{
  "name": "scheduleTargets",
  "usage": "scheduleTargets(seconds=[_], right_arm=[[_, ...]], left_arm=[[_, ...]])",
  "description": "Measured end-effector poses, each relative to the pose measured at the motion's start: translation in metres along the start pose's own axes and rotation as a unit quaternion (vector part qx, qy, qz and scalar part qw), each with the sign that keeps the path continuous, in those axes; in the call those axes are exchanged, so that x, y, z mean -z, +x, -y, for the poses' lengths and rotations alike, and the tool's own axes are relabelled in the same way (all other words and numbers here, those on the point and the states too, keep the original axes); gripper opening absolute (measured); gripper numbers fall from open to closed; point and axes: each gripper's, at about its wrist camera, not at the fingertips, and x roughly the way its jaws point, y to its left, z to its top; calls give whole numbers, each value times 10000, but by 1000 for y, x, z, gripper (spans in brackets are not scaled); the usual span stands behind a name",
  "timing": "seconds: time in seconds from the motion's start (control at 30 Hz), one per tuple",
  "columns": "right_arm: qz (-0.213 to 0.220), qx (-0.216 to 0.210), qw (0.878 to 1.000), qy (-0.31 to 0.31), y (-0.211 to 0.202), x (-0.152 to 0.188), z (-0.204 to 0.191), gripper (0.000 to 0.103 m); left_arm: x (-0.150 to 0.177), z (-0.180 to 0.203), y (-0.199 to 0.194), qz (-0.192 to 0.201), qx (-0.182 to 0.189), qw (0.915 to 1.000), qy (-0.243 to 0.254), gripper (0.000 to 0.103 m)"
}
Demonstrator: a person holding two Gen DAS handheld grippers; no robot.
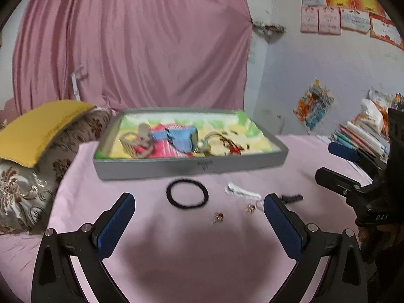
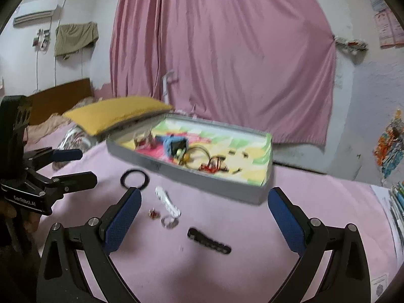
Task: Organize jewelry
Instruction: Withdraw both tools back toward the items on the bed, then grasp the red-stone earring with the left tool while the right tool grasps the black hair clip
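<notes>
1. Loose jewelry is scattered on the pink cloth [image 1: 151, 240] in front of a shallow grey tray [image 1: 192, 166]: a black ring-shaped band [image 1: 187, 194], a white piece [image 1: 242, 192], a short black beaded piece [image 2: 209, 240], and two small gold-and-red items [image 1: 218, 217] [image 1: 250, 209] that are too blurred to be named more closely.
2. In the right wrist view the black band [image 2: 135, 178] is seen nearest the tray, the white piece [image 2: 167, 202] just beside it, and a small round clear item [image 2: 169, 222] touching the white piece's near end.
3. The tray [image 2: 227, 186] is lined with a colourful printed sheet, and more jewelry is heaped inside it, among it a blue piece [image 1: 181, 136], gold hoops [image 2: 199, 152] and red bits [image 1: 234, 149]; the heap is too blurred for separate pieces to be counted.
4. The left gripper [image 1: 199, 214] is held above the cloth with its jaws spread wide and nothing between them; the black band and the small gold items lie ahead of its blue pads [image 1: 116, 224].
5. The right gripper [image 2: 204, 217] is likewise held released and empty, with the black beaded piece lying on the cloth between its fingers [image 2: 287, 222].
6. Each gripper is visible at the edge of the other's view.
7. A yellow cushion [image 1: 43, 128] lies left of the tray, a pink curtain [image 1: 141, 40] hangs behind it, and stacked books [image 1: 361, 139] sit at the right.
</notes>
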Motion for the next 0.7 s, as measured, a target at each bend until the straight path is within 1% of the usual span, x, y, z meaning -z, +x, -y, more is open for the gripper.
scheduleTargets(seconds=[0.07, 0.13, 0.2, 0.23, 0.3, 0.33, 0.4, 0.43, 0.5, 0.6, 0.63, 0.67, 0.7], right_arm=[[-157, -39, 9999, 17, 6, 3, 1, 98], [-368, -86, 9993, 81, 13, 7, 4, 98], [-634, -136, 9978, 157, 20, 13, 7, 97], [-698, -145, 9973, 169, 23, 14, 6, 96], [-954, -237, 9949, 216, 33, 18, 9, 86], [-1003, -255, 9944, 219, 35, 19, 7, 84], [-1234, -351, 9915, 216, 44, 21, 8, 77], [-1327, -374, 9903, 197, 48, 22, 8, 75], [-1493, -456, 9876, 149, 54, 24, 7, 65], [-1689, -512, 9843, 8, 61, 26, 5, 62], [-1743, -544, 9832, -21, 63, 26, 5, 59], [-1806, -574, 9819, -50, 65, 27, 5, 53], [-1864, -594, 9806, -77, 67, 28, 5, 50]], left_arm=[[3, 2, 6, -182, 88, 9998, 3, 102], [5, 3, 11, -317, 153, 9994, -16, 100], [7, 4, 17, -455, 234, 9987, -18, 90], [8, 6, 21, -539, 262, 9982, -20, 87], [10, 7, 27, -687, 342, 9970, -28, 78], [11, 8, 30, -751, 370, 9965, -20, 76], [14, 11, 36, -870, 416, 9953, 8, 66], [15, 13, 39, -945, 442, 9945, 21, 64], [15, 15, 44, -1041, 458, 9935, 31, 56], [16, 17, 50, -1161, 458, 9922, 46, 51], [15, 18, 52, -1186, 467, 9918, 46, 49], [15, 18, 54, -1224, 482, 9913, 43, 47], [14, 18, 55, -1258, 486, 9909, 39, 45]])
